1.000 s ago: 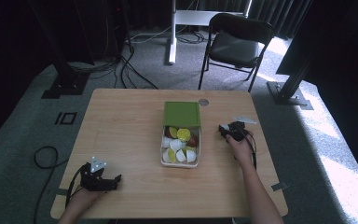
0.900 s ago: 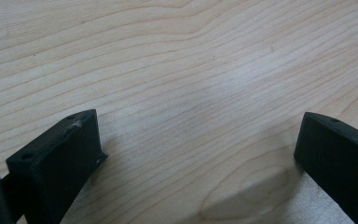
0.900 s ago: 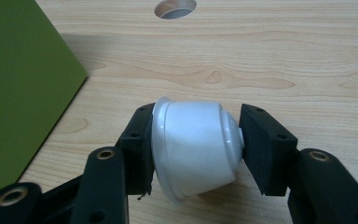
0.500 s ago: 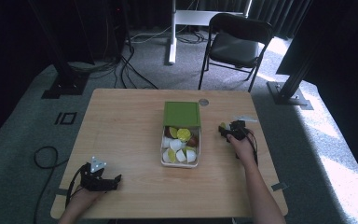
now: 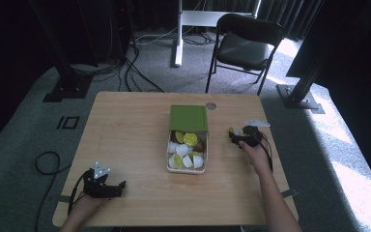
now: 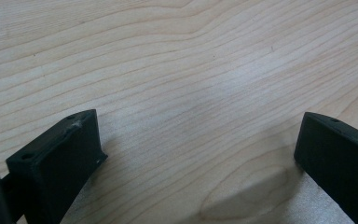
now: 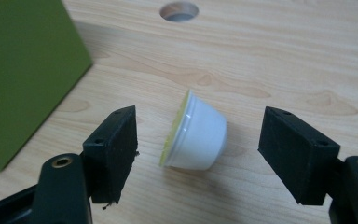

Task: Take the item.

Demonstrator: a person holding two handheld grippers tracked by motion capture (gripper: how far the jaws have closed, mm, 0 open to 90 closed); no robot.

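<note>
R gripper [image 7: 198, 151] is held w/ jaws wide apart; a white capsule [image 7: 196, 133] is seen lying on its side btwn them, untouched. L gripper [image 6: 198, 154] is held w/ jaws apart, over bare table [image 6: 177, 70].

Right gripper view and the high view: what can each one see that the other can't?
Up close, the right gripper view shows that the little white cup lies on its side between the open claw, touching neither jaw, its yellow-green lid facing the green box lid.

The high view alone shows the tray of cups, the left claw resting near the table's front corner, a black chair and cables on the floor.

Both show the wooden table, the round hole in it and the green box lid.
</note>
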